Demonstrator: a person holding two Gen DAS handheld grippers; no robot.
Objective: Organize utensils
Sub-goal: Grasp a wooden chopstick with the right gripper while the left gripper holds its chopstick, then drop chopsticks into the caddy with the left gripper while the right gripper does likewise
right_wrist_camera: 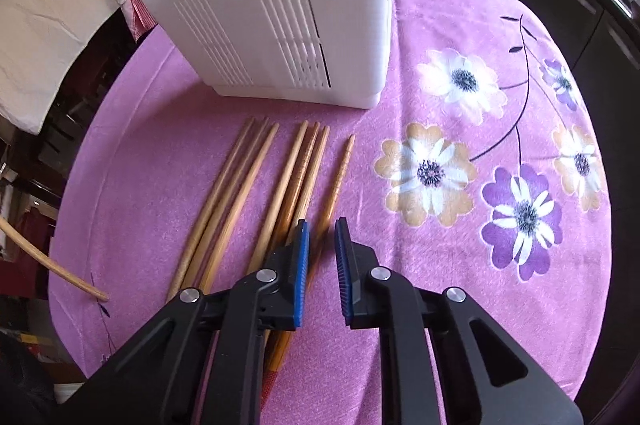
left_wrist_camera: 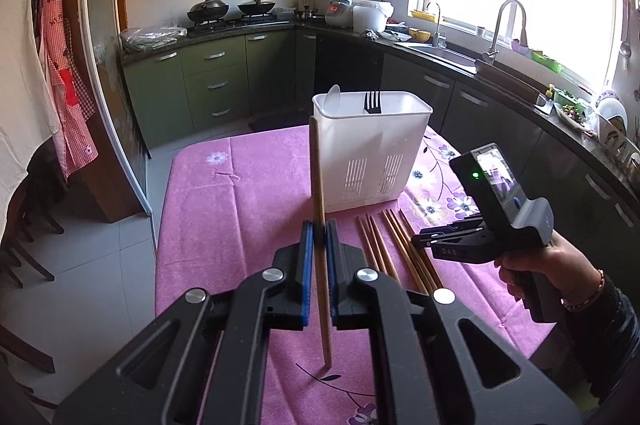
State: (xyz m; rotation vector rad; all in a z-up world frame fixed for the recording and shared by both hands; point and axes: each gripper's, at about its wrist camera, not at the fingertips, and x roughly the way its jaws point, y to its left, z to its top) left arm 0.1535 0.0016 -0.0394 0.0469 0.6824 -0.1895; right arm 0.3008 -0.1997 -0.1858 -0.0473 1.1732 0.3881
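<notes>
Left gripper (left_wrist_camera: 319, 237) pinching one chopstick (left_wrist_camera: 319, 185) upright, short of the caddy (left_wrist_camera: 372, 161) | spoon, fork (left_wrist_camera: 373, 101) already in | right gripper (right_wrist_camera: 322, 237) nearly closed around a blurred chopstick; we can't confirm grip | loose chopsticks (right_wrist_camera: 256, 193) left on the tablecloth (right_wrist_camera: 440, 5).

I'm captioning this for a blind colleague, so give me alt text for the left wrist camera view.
The left gripper jaws clamp one wooden chopstick upright over a pink floral tablecloth. Behind it stands a white utensil holder holding a black fork, with more chopsticks lying beside it and the right gripper reaching in.
</notes>
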